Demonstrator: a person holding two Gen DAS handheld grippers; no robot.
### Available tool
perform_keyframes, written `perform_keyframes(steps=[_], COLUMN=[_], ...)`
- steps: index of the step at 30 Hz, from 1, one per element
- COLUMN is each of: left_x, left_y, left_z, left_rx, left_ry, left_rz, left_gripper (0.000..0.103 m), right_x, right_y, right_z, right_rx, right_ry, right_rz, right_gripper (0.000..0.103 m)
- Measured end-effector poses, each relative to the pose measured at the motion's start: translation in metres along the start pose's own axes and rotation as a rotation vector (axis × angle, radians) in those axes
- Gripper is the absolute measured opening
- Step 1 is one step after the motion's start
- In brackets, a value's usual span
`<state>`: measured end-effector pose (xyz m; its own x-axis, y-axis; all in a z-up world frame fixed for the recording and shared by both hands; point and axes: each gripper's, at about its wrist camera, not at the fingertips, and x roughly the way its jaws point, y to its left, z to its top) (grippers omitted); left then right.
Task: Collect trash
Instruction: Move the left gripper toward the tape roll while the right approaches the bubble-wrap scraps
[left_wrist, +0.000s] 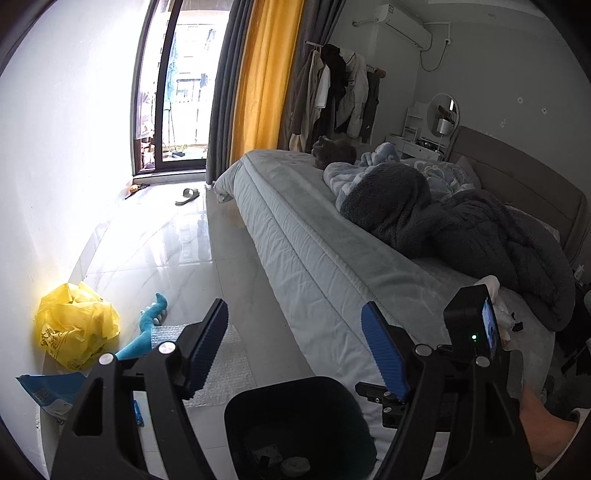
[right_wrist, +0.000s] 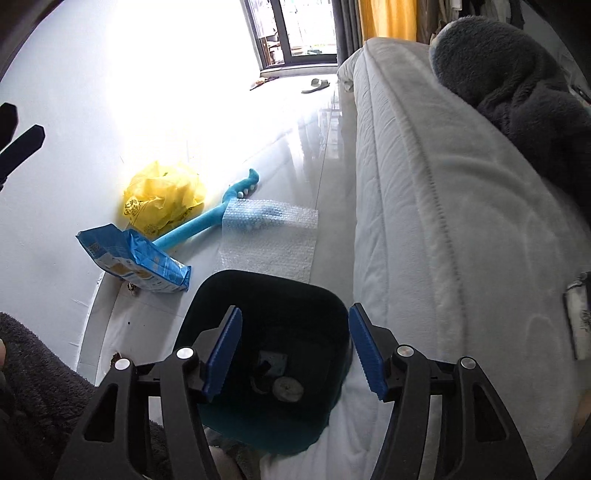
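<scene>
A dark trash bin (right_wrist: 207, 314) stands on the floor beside the bed, with small scraps at its bottom; it also shows in the left wrist view (left_wrist: 255, 395). My right gripper (right_wrist: 295, 350) is open and empty, right above the bin's mouth. My left gripper (left_wrist: 295, 343) is open and empty, above the floor and the bin. On the floor by the wall lie a crumpled yellow plastic bag (right_wrist: 162, 195) (left_wrist: 75, 325), a blue snack packet (right_wrist: 136, 262) (left_wrist: 48, 391), a sheet of bubble wrap (right_wrist: 273, 236) (left_wrist: 225, 365) and a teal plush toy (right_wrist: 207, 221) (left_wrist: 147, 325).
The bed (left_wrist: 314, 251) with grey blankets (left_wrist: 443, 214) runs along the right. A cat (left_wrist: 328, 149) sits on its far end. A slipper (left_wrist: 186, 195) lies near the balcony door (left_wrist: 177, 92). The white wall (left_wrist: 55, 147) is on the left.
</scene>
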<state>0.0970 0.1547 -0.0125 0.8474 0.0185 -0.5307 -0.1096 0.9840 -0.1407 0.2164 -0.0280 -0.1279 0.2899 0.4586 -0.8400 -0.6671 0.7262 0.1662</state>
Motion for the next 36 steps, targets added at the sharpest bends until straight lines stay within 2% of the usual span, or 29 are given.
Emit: perform_keyframes(steps=[9,11,12,17,24,26,28,36], left_x=[0.005,0.006,0.006,0.007,0.016,0.018,0.02,0.036], left_y=[-0.047,-0.058,-0.063,-0.085,-0.097,-0.102,-0.11,-0.152], left_z=[0.005,0.006,0.007,0.008,0.008,0.007,0.004,-0.007], left_rx=[0.038,0.049,0.056,0.086,0.046,0.049,0.056,0.125], left_ry=[-0.029,-0.03,-0.034,-0.049,-0.042,-0.04,-0.031,0.008], left_rz=[-0.036,-0.041,-0.04,-0.075,-0.12,-0.135,-0.153,-0.235], left_gripper=[0.084,0.093,0.093,0.093,0.095,0.095,0.095,0.095], right_x=[-0.054,-0.066,-0.073,-0.104,-0.138,-0.147,-0.153,-0.166], right_y=[-0.039,-0.049,-0.055,-0.081,-0.119,-0.128,-0.138,-0.185], right_z=[-0.007,-0.009,-0.01,-0.016,-0.029,-0.035,-0.04,-0.066], right_rx=[0.042,0.056,0.063,0.117,0.2,0.209,0.226,0.354], right_ry=[-0.118,-0.145,-0.159,-0.231,-0.295,-0.319,-0.329,-0.366], right_rz=[-0.04,-0.053,-0.061,-0.097,-0.152,-0.181,-0.215,-0.253], right_gripper=[0.07,0.07,0.071,0.072,0.073,0.076,0.076,0.077])
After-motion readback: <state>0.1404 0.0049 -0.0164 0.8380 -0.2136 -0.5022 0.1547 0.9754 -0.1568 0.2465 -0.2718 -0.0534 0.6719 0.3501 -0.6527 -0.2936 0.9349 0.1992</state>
